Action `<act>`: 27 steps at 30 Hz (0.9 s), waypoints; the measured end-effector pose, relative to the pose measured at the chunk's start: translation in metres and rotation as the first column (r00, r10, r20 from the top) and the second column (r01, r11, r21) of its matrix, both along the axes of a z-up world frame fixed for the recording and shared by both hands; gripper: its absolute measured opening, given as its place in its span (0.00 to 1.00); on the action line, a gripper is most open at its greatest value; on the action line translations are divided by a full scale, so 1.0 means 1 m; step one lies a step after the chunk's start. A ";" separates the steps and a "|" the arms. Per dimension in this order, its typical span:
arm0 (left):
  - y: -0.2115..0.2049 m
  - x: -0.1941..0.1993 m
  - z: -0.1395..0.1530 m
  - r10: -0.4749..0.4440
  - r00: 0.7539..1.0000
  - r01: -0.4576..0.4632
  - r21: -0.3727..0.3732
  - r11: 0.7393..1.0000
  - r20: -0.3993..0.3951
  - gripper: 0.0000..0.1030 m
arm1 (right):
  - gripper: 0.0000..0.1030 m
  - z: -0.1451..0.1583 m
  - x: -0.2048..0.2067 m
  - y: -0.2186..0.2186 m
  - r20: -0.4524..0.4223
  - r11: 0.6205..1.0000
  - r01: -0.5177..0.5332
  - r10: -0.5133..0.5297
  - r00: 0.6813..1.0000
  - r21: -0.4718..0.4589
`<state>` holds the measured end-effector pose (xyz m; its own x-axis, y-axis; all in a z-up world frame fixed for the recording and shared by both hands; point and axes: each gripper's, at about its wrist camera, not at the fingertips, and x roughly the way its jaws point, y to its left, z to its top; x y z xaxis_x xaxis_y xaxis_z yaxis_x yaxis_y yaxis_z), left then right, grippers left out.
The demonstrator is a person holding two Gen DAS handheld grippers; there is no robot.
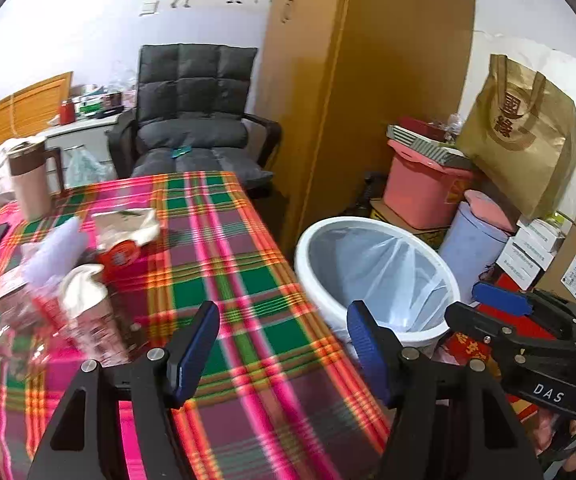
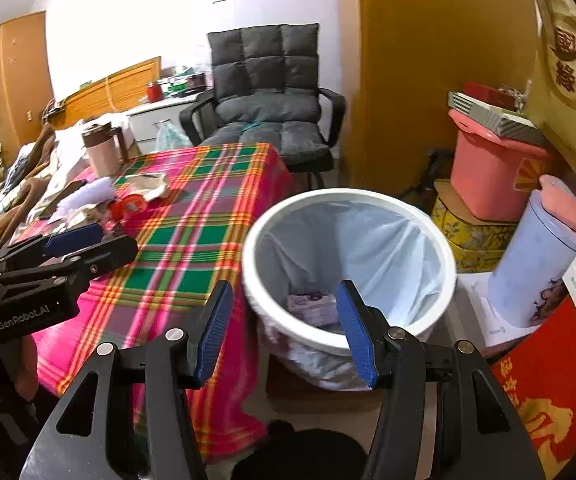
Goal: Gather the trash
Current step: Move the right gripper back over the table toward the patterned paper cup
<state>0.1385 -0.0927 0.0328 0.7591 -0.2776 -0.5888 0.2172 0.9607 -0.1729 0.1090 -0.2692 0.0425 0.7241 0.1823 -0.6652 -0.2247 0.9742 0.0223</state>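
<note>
- My left wrist view looks forward and downward along the left hand-held gripper (image 1: pixel 284 354), from close above the surface covered in a pink, green and orange plaid cloth (image 1: pixel 228 280).
- It faces the dark grey quilted armchair (image 1: pixel 196 108) by the far wall, with the round white bin lined with clear plastic (image 1: pixel 375 272) to its right.
- My right wrist view sits further right, looking down along the right hand-held gripper (image 2: pixel 286 330) almost straight into that bin (image 2: pixel 347 260), which lies very near.
- Both views share the plaid surface (image 2: pixel 192 220), the armchair (image 2: pixel 268 92), the bin and the tall wooden wardrobe (image 1: pixel 367 80).
- Each view catches the other hand-held gripper at its edge.
</note>
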 end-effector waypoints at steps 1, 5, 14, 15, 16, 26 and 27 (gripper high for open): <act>0.005 -0.004 0.000 0.010 1.000 -0.010 0.002 1.000 0.000 0.64 | 0.54 0.001 -0.002 0.002 0.001 1.000 -0.005 0.005 1.000 0.000; 0.022 -0.015 -0.001 0.051 0.999 -0.052 0.012 0.999 0.004 0.64 | 0.54 0.001 -0.005 0.014 0.001 0.999 -0.033 0.033 0.999 0.000; 0.051 -0.037 -0.007 0.120 0.993 -0.120 0.027 0.992 0.007 0.64 | 0.54 -0.006 -0.014 0.037 -0.012 0.995 -0.095 0.095 0.995 0.013; 0.054 -0.039 -0.009 0.127 0.992 -0.127 0.030 0.991 0.005 0.64 | 0.54 -0.007 -0.014 0.039 -0.016 0.994 -0.106 0.106 0.994 0.016; 0.057 -0.041 -0.010 0.134 0.991 -0.134 0.033 0.990 0.003 0.64 | 0.54 -0.009 -0.015 0.042 -0.019 0.993 -0.116 0.117 0.993 0.021; 0.095 -0.061 -0.030 0.219 0.975 -0.218 0.034 0.975 -0.042 0.64 | 0.54 -0.022 -0.019 0.069 -0.073 0.976 -0.203 0.209 0.975 0.080; 0.101 -0.062 -0.031 0.231 0.972 -0.230 0.029 0.973 -0.047 0.64 | 0.54 -0.023 -0.019 0.072 -0.076 0.973 -0.213 0.220 0.973 0.085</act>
